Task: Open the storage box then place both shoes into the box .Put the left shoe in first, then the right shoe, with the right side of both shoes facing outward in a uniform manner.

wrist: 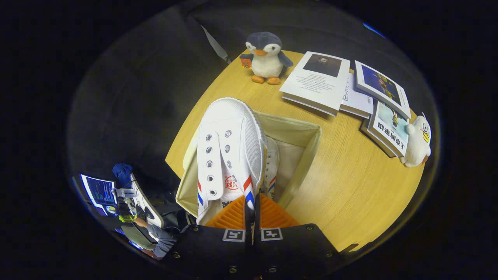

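The hand-held gripper [252, 210] points forward and down, its two fingers [229, 216] nearly closed with just a thin slit between them. Both pads press on the side wall of a shoe [229, 151], pinching it near the heel end, so the shoe hangs from the grip and extends straight ahead of the fingertips.

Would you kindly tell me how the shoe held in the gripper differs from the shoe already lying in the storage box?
The held shoe is gripped at its side wall by the gripper, above the storage box; the second shoe rests inside the box. The held shoe shows its tongue, eyelets and toe; the second shoe is mostly hidden behind it, showing one side. Both are white canvas with red and blue stripes.
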Demonstrator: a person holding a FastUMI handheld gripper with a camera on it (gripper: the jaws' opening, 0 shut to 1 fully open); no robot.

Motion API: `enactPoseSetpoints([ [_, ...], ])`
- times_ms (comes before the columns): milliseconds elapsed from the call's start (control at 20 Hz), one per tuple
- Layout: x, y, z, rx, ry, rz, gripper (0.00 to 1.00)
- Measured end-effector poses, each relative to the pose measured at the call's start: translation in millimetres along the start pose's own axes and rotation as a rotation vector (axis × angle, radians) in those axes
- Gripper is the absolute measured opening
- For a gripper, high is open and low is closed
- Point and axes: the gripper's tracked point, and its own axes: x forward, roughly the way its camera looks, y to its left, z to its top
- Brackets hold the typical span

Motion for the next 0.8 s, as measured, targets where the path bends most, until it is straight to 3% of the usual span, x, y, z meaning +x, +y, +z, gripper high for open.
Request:
enactPoseSetpoints([
  [150,7.5,10.2,-0.3,-0.021,0.012,0.003,0.01],
  [250,10.7,27.7,-1.1,0.008,0.016,0.07,0.07],
  [350,6.4,42.5,6.3,0.064,-0.006,0.154,0.41],
  [500,-6.5,27.6,17.9,0.048,-0.064,0.132,0.8],
  [800,-41.3,-1.9,17.7,0.092,-0.167,0.122,0.83],
])
